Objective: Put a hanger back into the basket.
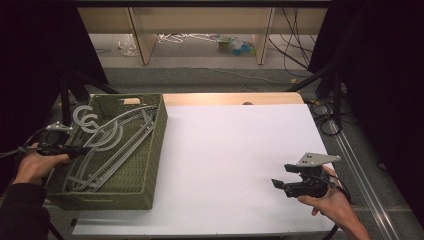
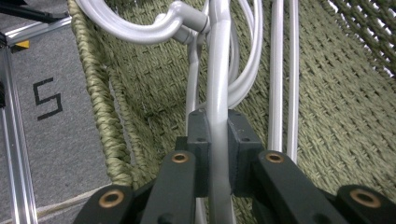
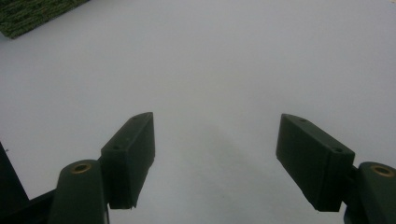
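Hangers (image 1: 107,142), several grey ones piled in 1 green basket (image 1: 150,165), left claw (image 2: 218,135) clamped on 1 hanger, right claw (image 3: 215,158) wide open, empty

Lab recording booth: black curtains (image 1: 30,55), aluminium frame rails (image 1: 357,170), loose floor cables (image 1: 295,50).

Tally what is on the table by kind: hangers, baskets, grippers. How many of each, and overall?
Grey hangers: at least 3, tangled in the basket, exact count unclear; left gripper is clamped on one
Green woven basket: 1
Grippers: 2, the right gripper open over the white table
Total: at least 6
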